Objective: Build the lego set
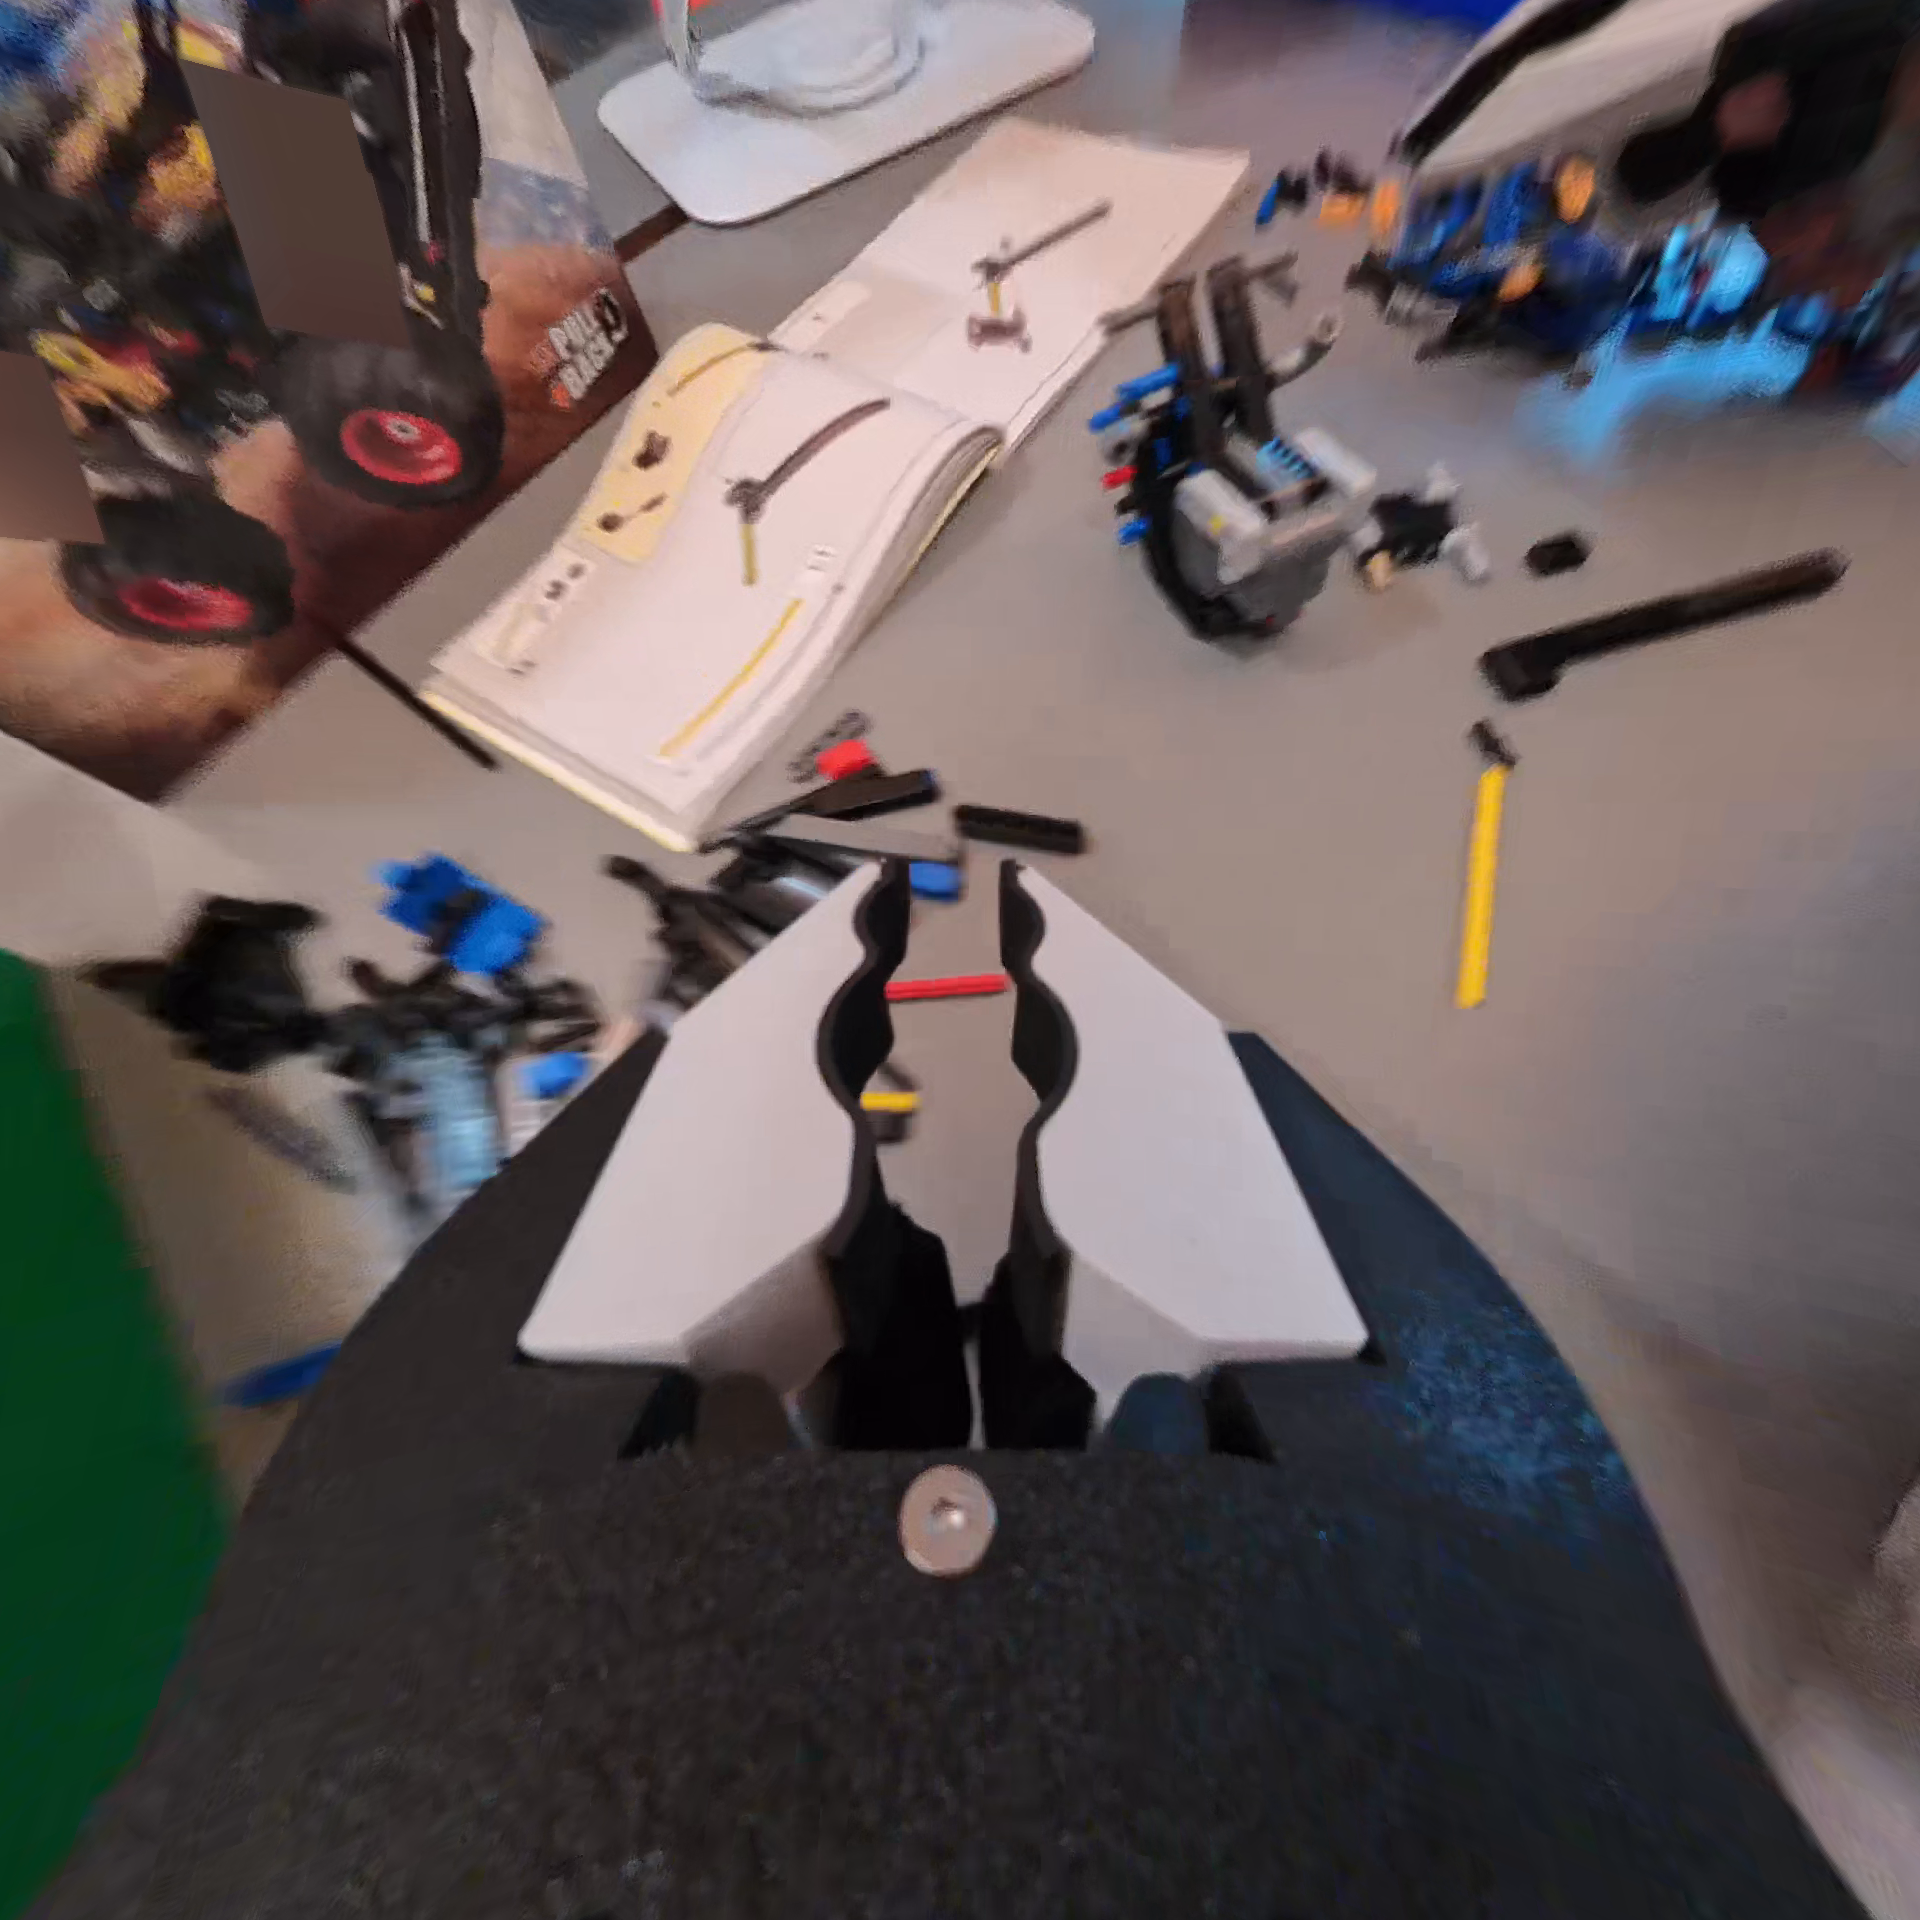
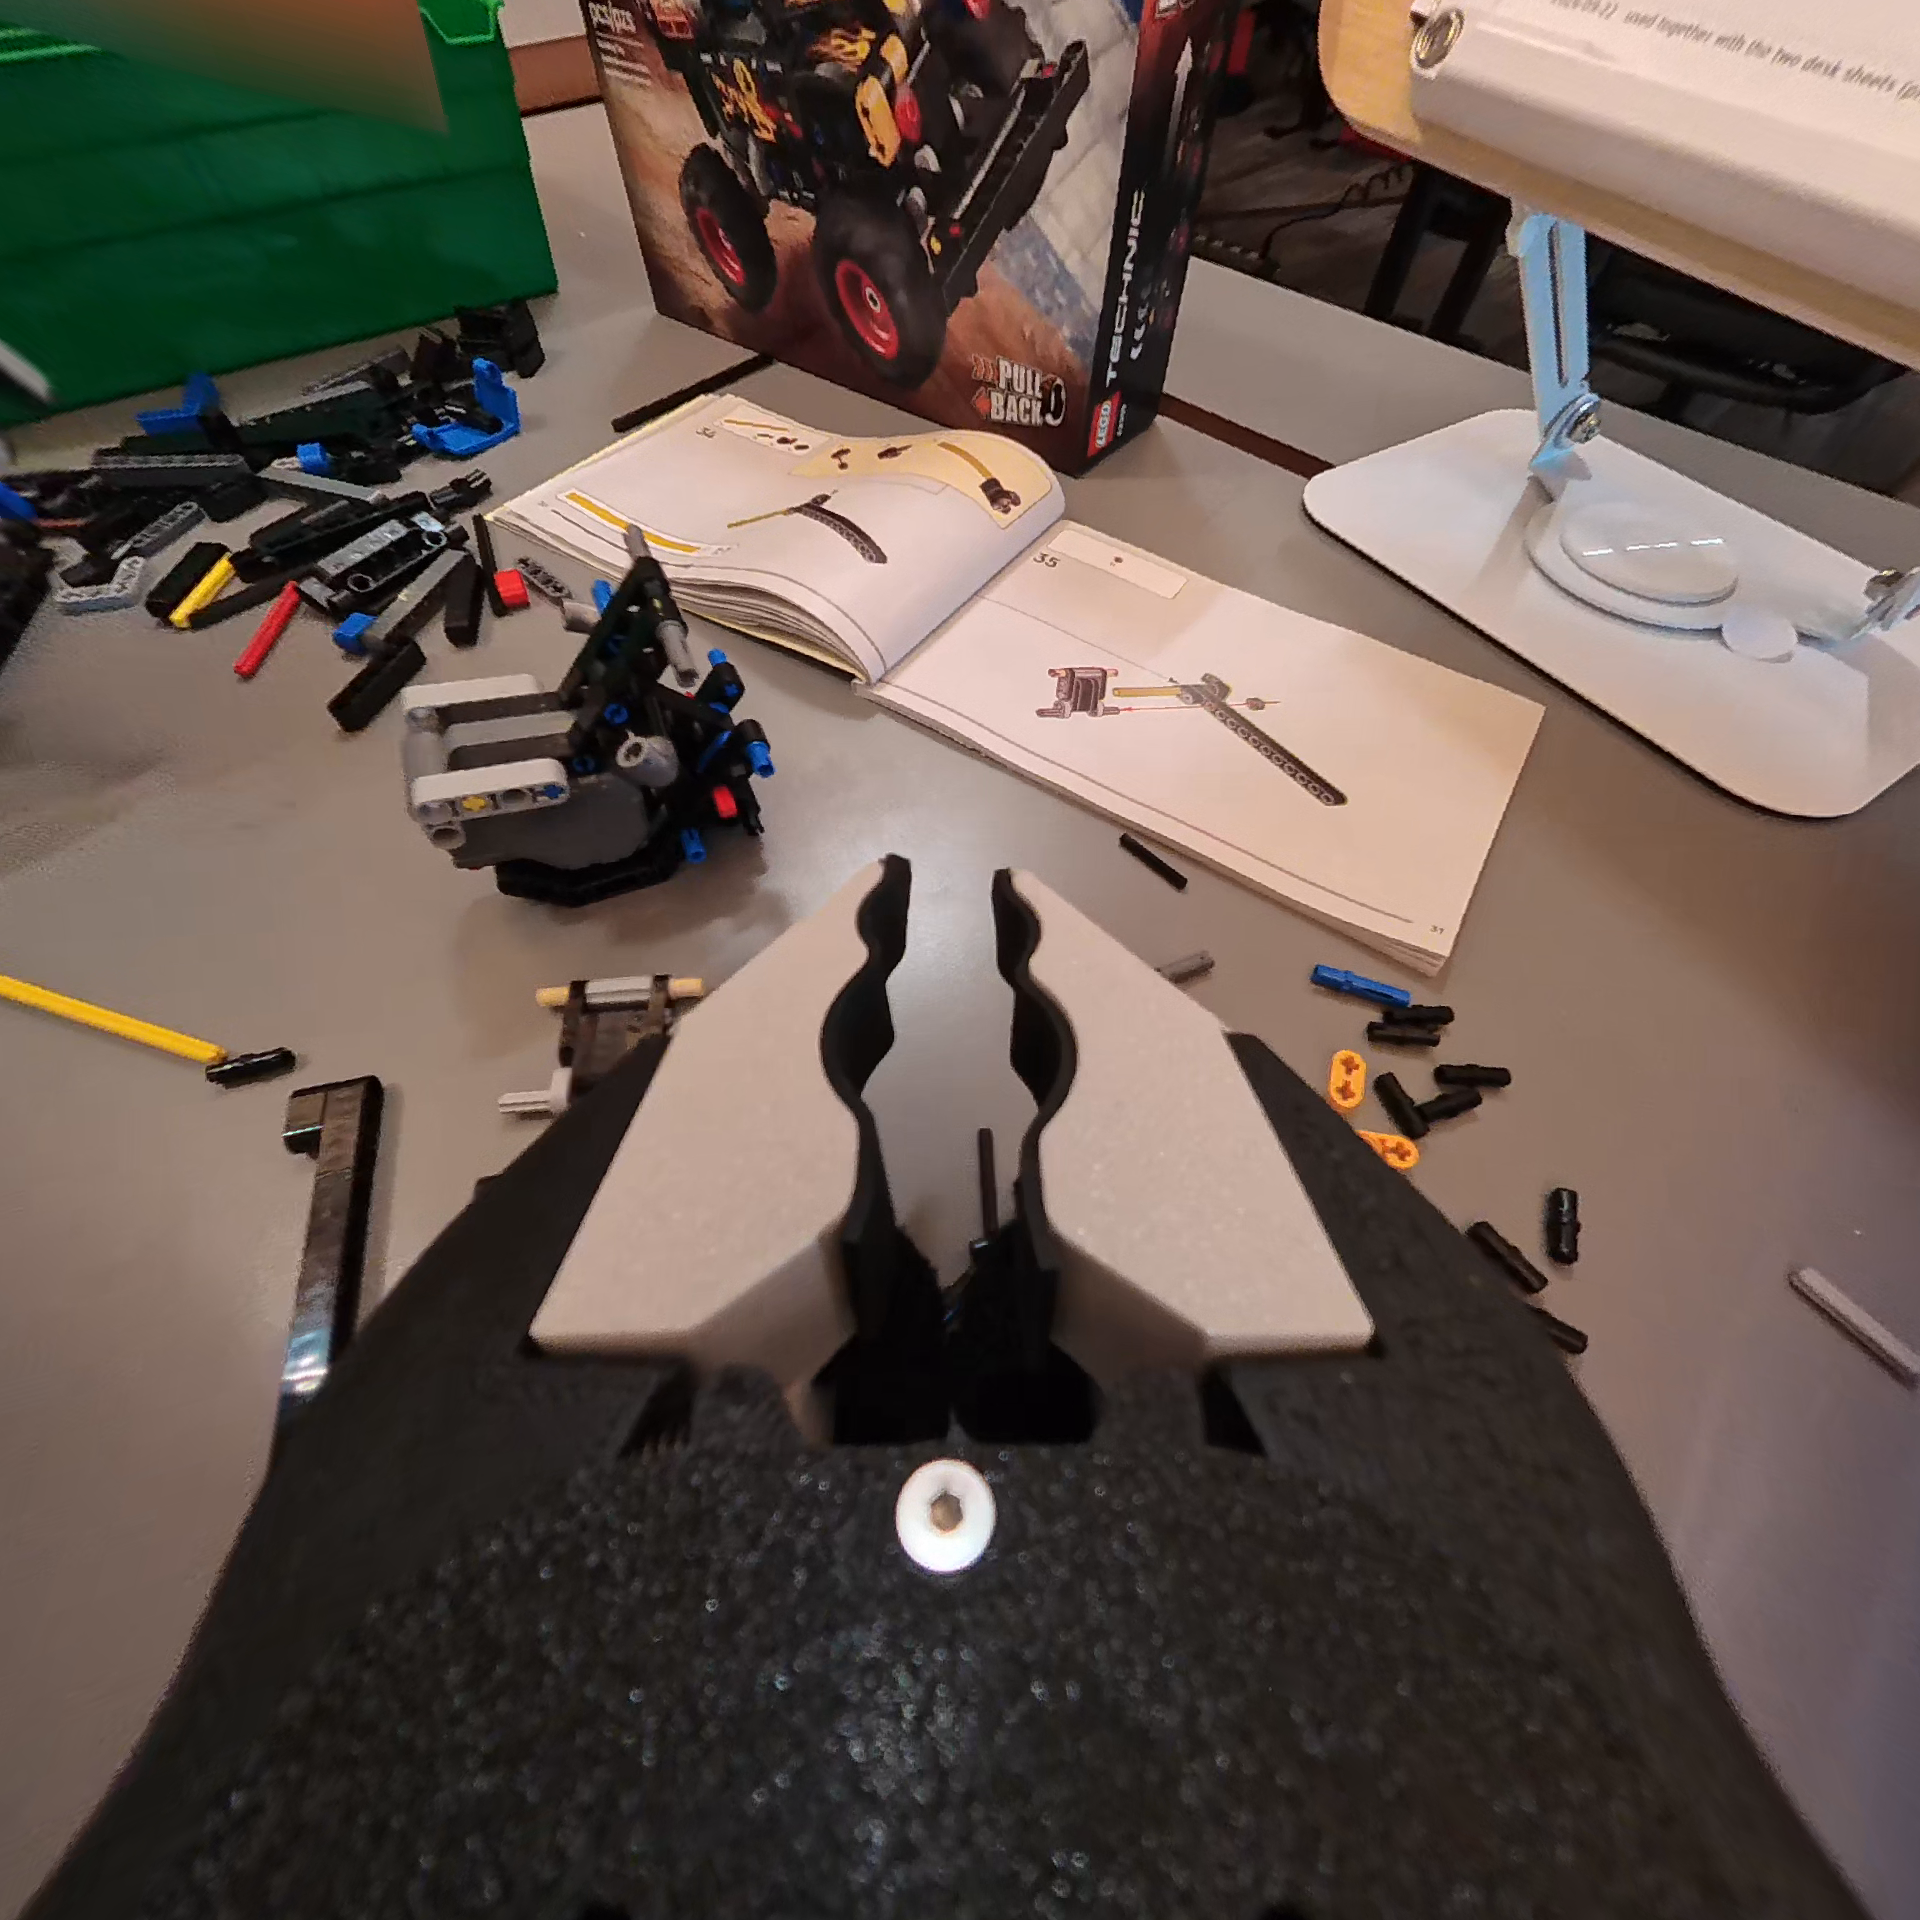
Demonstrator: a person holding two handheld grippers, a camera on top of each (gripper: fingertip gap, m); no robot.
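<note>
The partly built grey and black model (image 2: pixel 582 769) stands on the grey table, ahead and left of my right gripper (image 2: pixel 948 881); it also shows in the left wrist view (image 1: pixel 1236 509). The right gripper is open and empty, low over the table. A thin black axle (image 2: pixel 985 1174) lies on the table under its fingers. My left gripper (image 1: pixel 951 873) is open and empty, over a red axle (image 1: pixel 945 985) and a small yellow piece (image 1: pixel 888 1101) at the edge of the loose parts pile (image 1: pixel 416 997). The open instruction booklet (image 2: pixel 1195 727) lies beyond.
A yellow axle (image 2: pixel 104 1013), a long black beam (image 2: pixel 332 1226) and a small sub-assembly (image 2: pixel 613 1013) lie left of the right gripper. Black pins and orange pieces (image 2: pixel 1434 1081) lie to its right. The set's box (image 2: pixel 904 208), a green bin (image 2: pixel 260 208) and a white stand (image 2: pixel 1621 582) are at the back. Left tips to right tips: about 25 cm. The left tips stand about 7 cm off the red axle (image 1: pixel 945 985). It turns up in the right wrist view (image 2: pixel 264 640) as well.
</note>
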